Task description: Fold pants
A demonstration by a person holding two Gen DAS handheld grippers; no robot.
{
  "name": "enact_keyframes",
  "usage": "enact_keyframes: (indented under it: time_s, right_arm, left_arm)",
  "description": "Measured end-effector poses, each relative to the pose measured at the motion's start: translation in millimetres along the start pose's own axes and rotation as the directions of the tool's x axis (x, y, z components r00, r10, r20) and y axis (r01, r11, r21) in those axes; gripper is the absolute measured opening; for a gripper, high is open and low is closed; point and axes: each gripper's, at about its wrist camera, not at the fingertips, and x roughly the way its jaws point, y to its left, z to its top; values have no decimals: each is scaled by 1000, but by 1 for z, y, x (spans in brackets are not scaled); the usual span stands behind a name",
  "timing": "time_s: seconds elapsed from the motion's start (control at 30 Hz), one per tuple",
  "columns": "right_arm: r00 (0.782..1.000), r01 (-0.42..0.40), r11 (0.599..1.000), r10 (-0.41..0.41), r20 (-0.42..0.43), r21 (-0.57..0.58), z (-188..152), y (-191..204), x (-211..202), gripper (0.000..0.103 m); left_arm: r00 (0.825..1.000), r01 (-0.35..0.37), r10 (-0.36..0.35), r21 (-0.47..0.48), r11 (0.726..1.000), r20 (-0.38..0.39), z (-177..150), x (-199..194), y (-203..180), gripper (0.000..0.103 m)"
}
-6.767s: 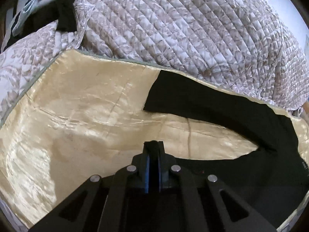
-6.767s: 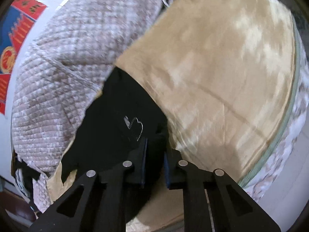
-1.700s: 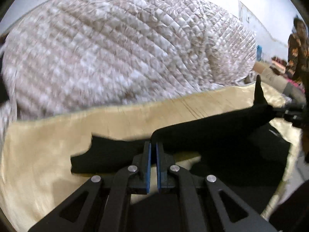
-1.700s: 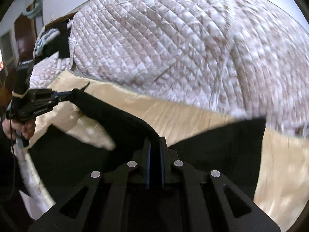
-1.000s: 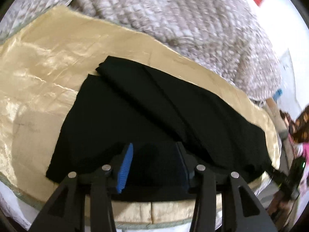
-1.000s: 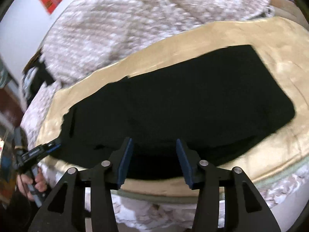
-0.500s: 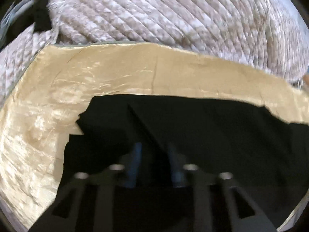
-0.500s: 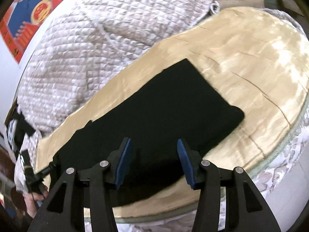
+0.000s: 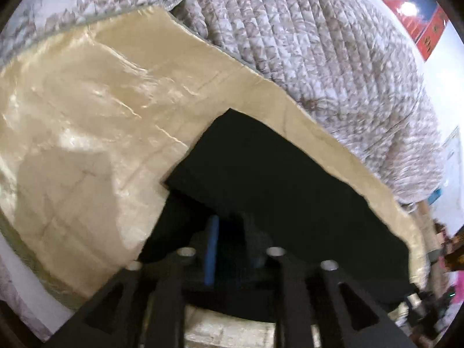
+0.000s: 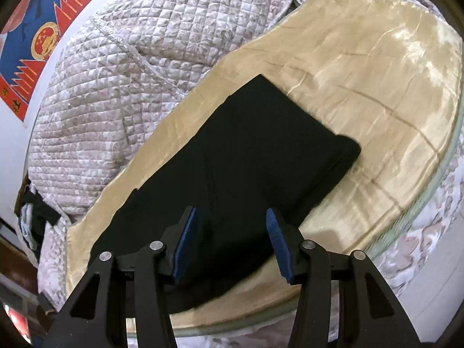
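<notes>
Left gripper [image 9: 230, 235] motion-blurred, right finger barely readable against black pants [image 9: 278, 179]. Pants' near edge hidden behind fingers in both views. Clutter at left-wrist frame's right edge too blurred to identify.

Open gold sheet on both sides, quilt heaped behind

The gold bedsheet [image 10: 377, 66] lies bare right of the black pants [image 10: 246, 156] and left of them; the bunched quilt [image 10: 139, 66] walls off the far edge

Matt black cloth pants [image 10: 255, 156]; glossy, creased golden satin sheet [image 10: 377, 66]; quilted, puckered cotton bedspread [image 10: 139, 66].
</notes>
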Motion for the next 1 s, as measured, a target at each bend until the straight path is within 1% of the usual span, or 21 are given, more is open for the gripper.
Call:
enact_keyframes:
  time_s: [0.03, 0.07, 0.13, 0.2, 0.33, 0.4, 0.47, 0.5, 0.53, 0.57, 0.67, 0.73, 0.8, 0.83, 0.87, 0.9, 1.0]
  right_arm:
    - [1000, -7, 1000, 7, -4, 1, -2, 0, 0, 50]
    - [1000, -15, 1000, 15, -9, 3, -4, 0, 0, 50]
    - [999, -34, 999, 35, -22, 21, -6, -2, 1, 50]
    - [998, -55, 998, 56, -24, 33, -7, -3, 1, 50]
    - [997, -56, 997, 58, -44, 44, -5, -5, 7, 50]
    - [998, -51, 998, 53, -41, 39, -3, -4, 8, 50]
    - [999, -42, 999, 43, -27, 35, 0, -4, 8, 50]
    - [999, -39, 999, 39, -19, 38, 1, -3, 8, 50]
    - [999, -39, 998, 39, -1, 50, 4, -5, 5, 50]
    - [999, -40, 997, 38, 21, 64, 5, -8, 0, 50]
    - [995, -35, 992, 23, 94, 118, 4, -21, -22, 50]
    - [994, -19, 986, 1, 113, 163, 3, -33, -30, 50]
    - [994, -14, 977, -9, 106, 215, 3, -45, -29, 50]
    - [997, -26, 967, 5, 82, 254, 5, -52, -24, 50]
    - [997, -45, 960, 26, 73, 276, 6, -56, -20, 50]
    - [997, -62, 955, 44, 68, 291, 7, -58, -18, 50]
    - [996, -64, 951, 43, 75, 301, 11, -59, -17, 50]
  left_arm:
    - [1000, 20, -20, -5, 1000, 0, 0, 0, -1, 40]
    - [999, 35, -35, 1, 999, -3, -1, 3, -5, 47]
    - [999, 31, -31, 14, 999, -7, 0, 8, -11, 48]
    - [1000, 23, -23, 0, 1000, -9, 0, 12, -14, 48]
    - [1000, 8, -8, 39, 999, 7, 1, 16, -22, 47]
    - [1000, 8, -9, 41, 999, 15, 4, 19, -23, 46]
    - [1000, -2, 1, 46, 999, 19, 7, 23, -24, 30]
    - [1000, -8, 7, 46, 999, 16, 9, 25, -23, 26]
    - [1000, -14, 13, 41, 999, 14, 10, 27, -22, 18]
    - [1000, -18, 17, 36, 999, 12, 12, 28, -21, 14]
    - [1000, -7, 7, 20, 1000, 9, 12, 25, -17, 14]
    - [1000, -8, 8, 24, 1000, 6, 11, 24, -17, 14]
    - [1000, -8, 8, 25, 1000, 3, 11, 24, -17, 14]
    - [1000, -8, 8, 29, 1000, 1, 12, 25, -18, 14]
    - [1000, -7, 7, 32, 999, 1, 12, 25, -19, 11]
    - [1000, -5, 5, 33, 999, -1, 12, 25, -20, 10]
    - [1000, 2, -2, 34, 999, -2, 13, 24, -19, 7]
